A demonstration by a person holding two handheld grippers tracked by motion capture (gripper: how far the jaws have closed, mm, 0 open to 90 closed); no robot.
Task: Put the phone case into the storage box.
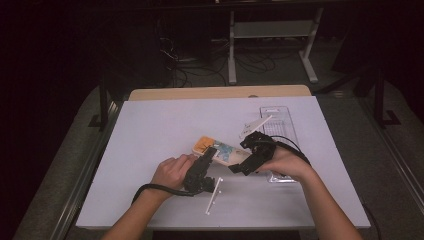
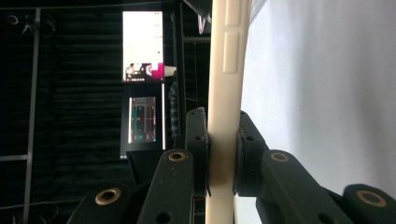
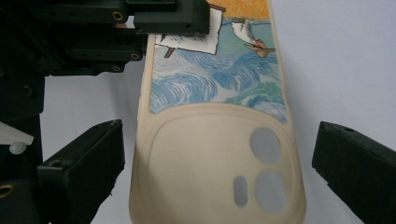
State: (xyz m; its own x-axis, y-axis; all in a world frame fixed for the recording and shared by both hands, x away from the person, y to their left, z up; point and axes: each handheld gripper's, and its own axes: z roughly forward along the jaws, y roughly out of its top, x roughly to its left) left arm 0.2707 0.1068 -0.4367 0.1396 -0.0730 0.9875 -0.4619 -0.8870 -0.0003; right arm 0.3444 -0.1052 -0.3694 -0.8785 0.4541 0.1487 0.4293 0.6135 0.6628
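Nearest the person, a thin white strip (image 1: 214,195) lies loose on the white table (image 1: 150,130), just in front of the left gripper (image 1: 209,154); that gripper is clenched on the long edge of the phone case (image 1: 222,150), its two black pads pressing the cream rim from either side (the left gripper view shows the rim squeezed between them, running upright through the frame). So the hold on the case looks already made on the left side. The right gripper (image 1: 239,167) is at the case's camera end with its jaws spread wide and not touching it; in the right gripper view the case (image 3: 219,140), with its painted wave picture and cream camera cut-outs, sits between the two jaws with a gap on each side. A second grip, I judge, is not yet taken. Farther off, a clear plastic tray (image 1: 280,125) and a white card (image 1: 255,126) lie beyond the right hand; whether the case is bound for them I cannot tell.
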